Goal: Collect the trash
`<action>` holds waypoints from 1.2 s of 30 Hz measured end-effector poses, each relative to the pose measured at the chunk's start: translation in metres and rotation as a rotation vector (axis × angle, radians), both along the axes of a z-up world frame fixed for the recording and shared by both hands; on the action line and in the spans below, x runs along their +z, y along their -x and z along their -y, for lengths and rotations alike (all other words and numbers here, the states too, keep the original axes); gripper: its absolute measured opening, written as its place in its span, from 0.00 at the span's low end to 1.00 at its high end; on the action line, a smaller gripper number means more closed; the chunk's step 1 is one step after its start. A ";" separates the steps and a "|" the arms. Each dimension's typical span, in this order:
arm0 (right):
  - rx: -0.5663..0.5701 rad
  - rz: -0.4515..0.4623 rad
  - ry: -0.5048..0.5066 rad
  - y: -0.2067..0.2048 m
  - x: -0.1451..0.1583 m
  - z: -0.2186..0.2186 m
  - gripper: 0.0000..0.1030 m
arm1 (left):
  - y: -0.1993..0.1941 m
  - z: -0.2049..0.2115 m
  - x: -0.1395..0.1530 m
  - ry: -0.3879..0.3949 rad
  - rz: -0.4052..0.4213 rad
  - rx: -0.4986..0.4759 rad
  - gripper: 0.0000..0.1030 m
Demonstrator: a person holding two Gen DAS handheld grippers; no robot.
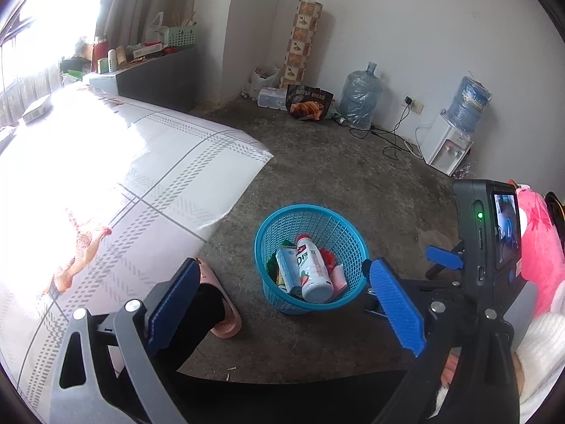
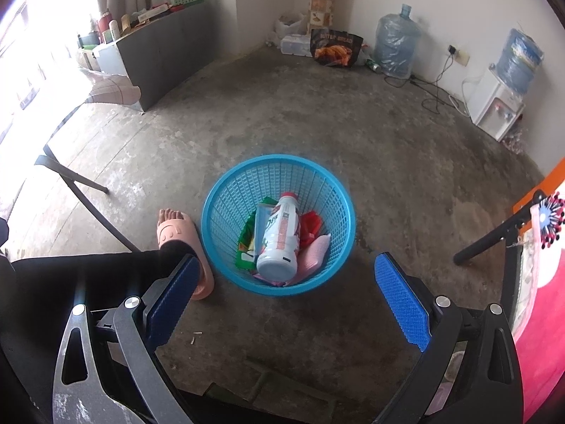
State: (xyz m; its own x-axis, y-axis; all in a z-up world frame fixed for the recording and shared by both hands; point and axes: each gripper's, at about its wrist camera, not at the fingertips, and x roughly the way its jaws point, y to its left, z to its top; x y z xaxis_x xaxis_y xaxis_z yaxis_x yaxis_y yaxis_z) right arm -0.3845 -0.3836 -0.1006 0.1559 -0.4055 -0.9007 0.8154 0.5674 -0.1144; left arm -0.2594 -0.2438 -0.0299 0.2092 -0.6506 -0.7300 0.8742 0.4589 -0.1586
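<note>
A blue mesh basket stands on the concrete floor; it also shows in the right wrist view. Inside it lie a white bottle with a red cap, a small carton, a green wrapper and pink and red wrappers. The bottle shows in the right wrist view too. My left gripper is open and empty, held above the basket's near side. My right gripper is open and empty, above the basket's near rim. The right gripper's body with its camera shows at the right of the left wrist view.
A table with a white patterned cloth is at the left, its legs beside the basket. A foot in a pink slipper is left of the basket. Water jugs, a dispenser, cables and a bread bag line the far wall.
</note>
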 end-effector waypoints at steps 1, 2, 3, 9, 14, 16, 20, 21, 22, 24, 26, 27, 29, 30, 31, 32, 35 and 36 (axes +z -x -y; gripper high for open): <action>0.001 0.003 0.003 0.001 0.001 0.000 0.92 | -0.001 -0.001 0.000 0.001 -0.001 0.000 0.92; 0.002 0.004 0.007 0.002 0.001 -0.001 0.92 | -0.002 -0.002 0.000 0.004 -0.008 -0.005 0.92; 0.004 0.006 0.010 0.002 0.001 -0.002 0.92 | -0.003 -0.003 0.000 0.006 -0.018 -0.013 0.92; -0.013 -0.011 -0.001 0.006 -0.002 0.002 0.92 | -0.004 -0.007 0.003 0.000 0.025 -0.077 0.92; -0.030 0.005 0.004 0.008 0.001 0.003 0.92 | -0.008 -0.006 0.004 0.004 0.007 -0.186 0.94; -0.024 0.002 0.011 0.007 0.002 0.001 0.92 | -0.012 -0.003 0.001 0.005 -0.020 -0.225 0.94; -0.029 0.002 0.025 0.008 0.003 -0.001 0.92 | -0.012 0.002 -0.007 -0.045 -0.022 -0.259 0.94; -0.029 -0.001 0.027 0.008 0.003 -0.001 0.92 | -0.012 0.003 -0.008 -0.050 -0.014 -0.268 0.94; -0.025 -0.005 0.029 0.007 0.003 -0.001 0.92 | -0.011 0.003 -0.009 -0.055 -0.008 -0.278 0.94; -0.020 -0.012 0.036 0.006 0.004 -0.002 0.92 | -0.010 0.004 -0.011 -0.055 0.003 -0.300 0.94; -0.019 -0.013 0.049 0.006 0.006 -0.003 0.92 | -0.011 0.004 -0.014 -0.047 0.017 -0.321 0.94; -0.019 -0.012 0.055 0.006 0.006 -0.005 0.92 | -0.009 0.005 -0.015 -0.050 0.022 -0.328 0.94; -0.019 -0.019 0.061 0.006 0.007 -0.005 0.92 | -0.006 0.007 -0.016 -0.051 0.041 -0.348 0.94; -0.021 -0.021 0.063 0.006 0.007 -0.006 0.92 | -0.005 0.009 -0.016 -0.060 0.050 -0.360 0.95; -0.024 -0.023 0.065 0.006 0.007 -0.006 0.92 | -0.005 0.010 -0.017 -0.067 0.058 -0.364 0.95; -0.027 -0.023 0.070 0.006 0.008 -0.006 0.92 | -0.004 0.011 -0.018 -0.063 0.064 -0.361 0.95; -0.025 -0.030 0.084 0.005 0.010 -0.007 0.92 | -0.004 0.012 -0.019 -0.057 0.061 -0.367 0.95; -0.025 -0.038 0.082 0.004 0.010 -0.007 0.92 | -0.002 0.014 -0.020 -0.061 0.069 -0.375 0.95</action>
